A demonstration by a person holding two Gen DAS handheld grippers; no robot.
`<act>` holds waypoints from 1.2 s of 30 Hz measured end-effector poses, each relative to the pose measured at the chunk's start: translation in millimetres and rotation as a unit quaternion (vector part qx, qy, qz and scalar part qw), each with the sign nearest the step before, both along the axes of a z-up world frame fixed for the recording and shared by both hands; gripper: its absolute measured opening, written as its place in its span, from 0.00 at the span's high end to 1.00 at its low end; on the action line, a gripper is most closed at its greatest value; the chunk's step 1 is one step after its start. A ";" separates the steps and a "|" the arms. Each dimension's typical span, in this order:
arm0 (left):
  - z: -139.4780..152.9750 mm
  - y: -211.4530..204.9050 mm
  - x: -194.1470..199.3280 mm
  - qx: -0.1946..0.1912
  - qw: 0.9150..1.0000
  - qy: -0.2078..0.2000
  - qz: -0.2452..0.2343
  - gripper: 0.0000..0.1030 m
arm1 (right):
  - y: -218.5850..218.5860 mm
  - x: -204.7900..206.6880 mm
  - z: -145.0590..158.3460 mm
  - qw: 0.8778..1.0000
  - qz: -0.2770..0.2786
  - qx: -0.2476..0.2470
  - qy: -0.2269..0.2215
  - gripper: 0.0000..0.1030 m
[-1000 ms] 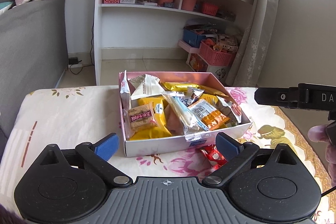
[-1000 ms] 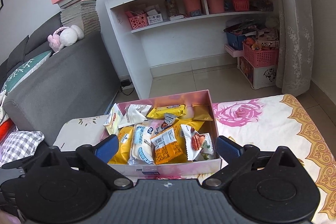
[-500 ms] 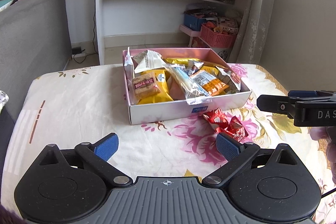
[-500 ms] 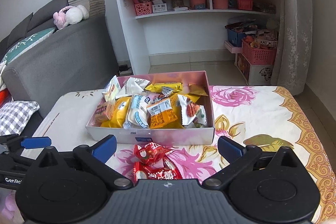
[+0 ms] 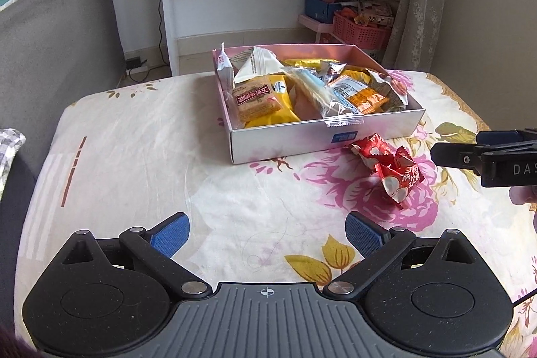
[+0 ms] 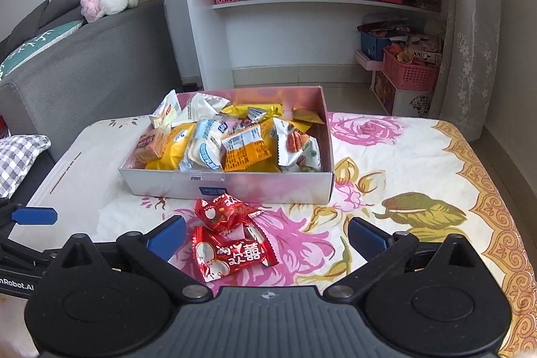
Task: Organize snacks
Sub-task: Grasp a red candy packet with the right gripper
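Note:
A pink-lined cardboard box [image 5: 285, 141] [image 6: 255, 187] full of several snack packets stands on the flowered cloth. Two red candy packets [image 5: 391, 166] [image 6: 231, 237] lie on the cloth just in front of the box. My left gripper [image 5: 266, 232] is open and empty, well back from the box. My right gripper [image 6: 265, 232] is open and empty, with the red packets lying between and just ahead of its fingers. The right gripper's fingers also show at the right edge of the left wrist view [image 5: 483, 153].
A grey sofa [image 6: 84, 56] with a pink plush toy stands to the left. A white shelf unit [image 6: 302, 5] and pink baskets [image 6: 409, 72] stand behind on the floor. The table's far edge lies just behind the box.
Both grippers have pulled back from the box and now sit lower and farther away. The red packets, hidden before, now lie in view in front of the box.

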State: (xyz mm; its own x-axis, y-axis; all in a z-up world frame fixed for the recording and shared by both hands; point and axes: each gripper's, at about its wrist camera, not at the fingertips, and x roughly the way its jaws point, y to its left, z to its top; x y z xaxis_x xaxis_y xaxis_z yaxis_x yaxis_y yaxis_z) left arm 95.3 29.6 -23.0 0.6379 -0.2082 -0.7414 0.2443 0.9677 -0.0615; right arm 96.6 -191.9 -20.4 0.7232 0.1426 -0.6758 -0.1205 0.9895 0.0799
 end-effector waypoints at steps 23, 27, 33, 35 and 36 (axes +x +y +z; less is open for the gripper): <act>-8.0 -2.7 9.5 0.005 1.000 0.013 0.007 0.03 | 38.2 45.2 -53.6 0.993 0.037 -0.044 0.101 0.49; -9.7 -7.8 14.3 -0.001 1.000 0.004 0.010 0.03 | 34.7 41.5 -49.8 0.993 0.051 -0.037 0.100 0.73; -18.5 -23.2 25.8 -0.008 1.000 0.001 0.006 0.03 | 18.2 35.8 -45.3 0.992 0.053 -0.028 0.113 0.75; -21.2 -31.1 29.7 -0.015 1.000 -0.001 0.000 0.03 | 10.2 35.1 -44.1 0.992 0.046 -0.021 0.116 0.75; -22.1 -34.9 31.3 -0.017 1.000 -0.002 -0.004 0.03 | 6.4 34.5 -42.9 0.992 0.043 -0.018 0.116 0.75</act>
State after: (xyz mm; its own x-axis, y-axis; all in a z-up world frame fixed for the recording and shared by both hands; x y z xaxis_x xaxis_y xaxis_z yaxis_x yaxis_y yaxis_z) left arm 126.5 -5.3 -45.1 0.6399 -0.2384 -0.7306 0.2515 0.9633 -0.0940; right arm 131.1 -185.5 -63.3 0.5337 0.1708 -0.8282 -0.1879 0.9789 0.0808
